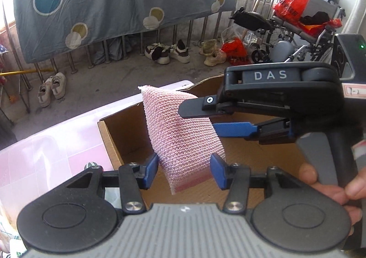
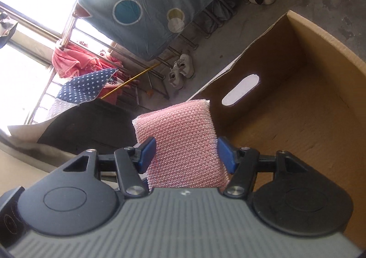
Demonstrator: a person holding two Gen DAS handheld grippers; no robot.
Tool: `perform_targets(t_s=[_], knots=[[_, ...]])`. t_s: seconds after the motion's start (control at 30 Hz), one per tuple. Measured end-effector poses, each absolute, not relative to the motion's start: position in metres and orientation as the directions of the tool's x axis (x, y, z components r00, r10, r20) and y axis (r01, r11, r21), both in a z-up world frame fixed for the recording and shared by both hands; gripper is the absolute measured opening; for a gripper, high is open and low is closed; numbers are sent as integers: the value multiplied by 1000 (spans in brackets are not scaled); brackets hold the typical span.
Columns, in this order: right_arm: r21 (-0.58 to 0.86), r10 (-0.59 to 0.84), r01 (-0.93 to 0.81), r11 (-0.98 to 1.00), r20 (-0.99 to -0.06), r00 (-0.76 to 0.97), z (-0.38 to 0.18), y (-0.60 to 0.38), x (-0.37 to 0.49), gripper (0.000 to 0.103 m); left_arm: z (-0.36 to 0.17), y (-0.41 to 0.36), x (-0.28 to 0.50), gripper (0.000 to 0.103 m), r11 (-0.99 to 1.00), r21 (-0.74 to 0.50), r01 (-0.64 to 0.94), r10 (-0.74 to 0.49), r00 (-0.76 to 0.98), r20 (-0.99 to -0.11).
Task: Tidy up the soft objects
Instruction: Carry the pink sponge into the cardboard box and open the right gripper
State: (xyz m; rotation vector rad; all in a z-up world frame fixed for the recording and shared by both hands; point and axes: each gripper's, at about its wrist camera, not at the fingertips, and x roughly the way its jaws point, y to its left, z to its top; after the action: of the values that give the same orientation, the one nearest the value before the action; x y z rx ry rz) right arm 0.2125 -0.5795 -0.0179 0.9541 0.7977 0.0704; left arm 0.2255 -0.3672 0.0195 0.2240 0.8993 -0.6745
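While the right gripper [image 2: 186, 155] clenches it, the left gripper [image 1: 184, 171] stands released – a pink knitted sponge [image 1: 180, 134], puffy, over the cardboard box [image 1: 119, 134]

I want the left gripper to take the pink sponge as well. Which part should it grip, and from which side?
Probably the free lower end of the pink sponge, coming from below. The right gripper clamps it higher up from the side, so only that end hangs clear over the cardboard box. The left gripper already straddles it there, and the soft mesh should give under the pads.

Black tool [image 1: 184, 170], blue pads [image 1: 152, 167]
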Motion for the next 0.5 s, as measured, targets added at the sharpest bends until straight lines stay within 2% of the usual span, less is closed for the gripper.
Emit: perform_targets(t_s=[0.23, 0.5], knots=[[751, 416, 390, 533, -634, 652, -98, -595, 257, 59, 1, -363, 253, 57, 807, -108, 580, -406, 414, -815], [701, 375, 463, 542, -695, 614, -117, -600, 264, 59, 14, -332, 268, 63, 828, -213, 518, -451, 391, -803]])
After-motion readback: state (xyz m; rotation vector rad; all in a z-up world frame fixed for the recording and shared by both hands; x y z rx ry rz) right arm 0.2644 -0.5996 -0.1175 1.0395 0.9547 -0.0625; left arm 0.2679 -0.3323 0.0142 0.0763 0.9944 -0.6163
